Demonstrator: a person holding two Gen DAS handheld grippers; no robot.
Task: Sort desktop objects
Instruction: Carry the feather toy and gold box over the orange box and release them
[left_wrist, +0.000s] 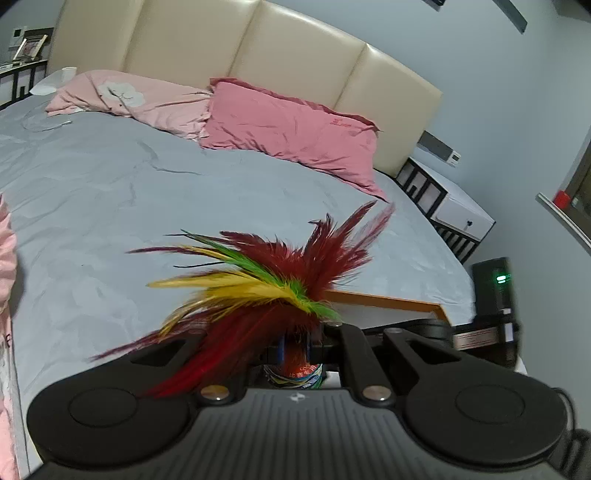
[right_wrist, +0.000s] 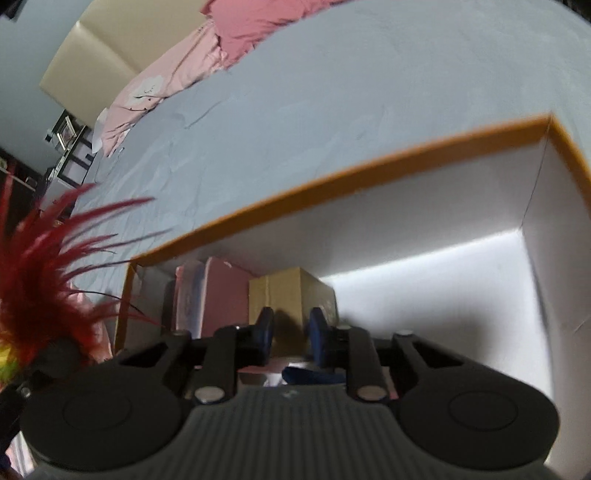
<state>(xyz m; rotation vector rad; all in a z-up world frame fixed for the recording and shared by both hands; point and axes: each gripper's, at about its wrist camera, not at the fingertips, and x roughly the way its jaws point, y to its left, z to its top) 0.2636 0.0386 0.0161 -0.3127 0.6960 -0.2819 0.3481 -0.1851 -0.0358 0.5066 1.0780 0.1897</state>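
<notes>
My left gripper (left_wrist: 294, 349) is shut on a feather shuttlecock (left_wrist: 266, 284) with dark red, yellow and green feathers that fan up over the fingers; its round printed base (left_wrist: 295, 374) shows below the pads. The shuttlecock's feathers also show at the left edge of the right wrist view (right_wrist: 40, 266). My right gripper (right_wrist: 290, 332) is open and empty, its blue pads (right_wrist: 264, 326) apart, reaching into a white box with an orange rim (right_wrist: 332, 184). In the box stand a tan carton (right_wrist: 291, 291) and a pink book (right_wrist: 225, 291) just ahead of the fingers.
The box rests on a bed with a grey sheet (left_wrist: 110, 184), two pink pillows (left_wrist: 288, 133) and a cream headboard (left_wrist: 258, 48). The box rim also shows in the left wrist view (left_wrist: 388, 301). A black device with a green light (left_wrist: 495, 284) and a bedside cabinet (left_wrist: 450, 210) stand on the right.
</notes>
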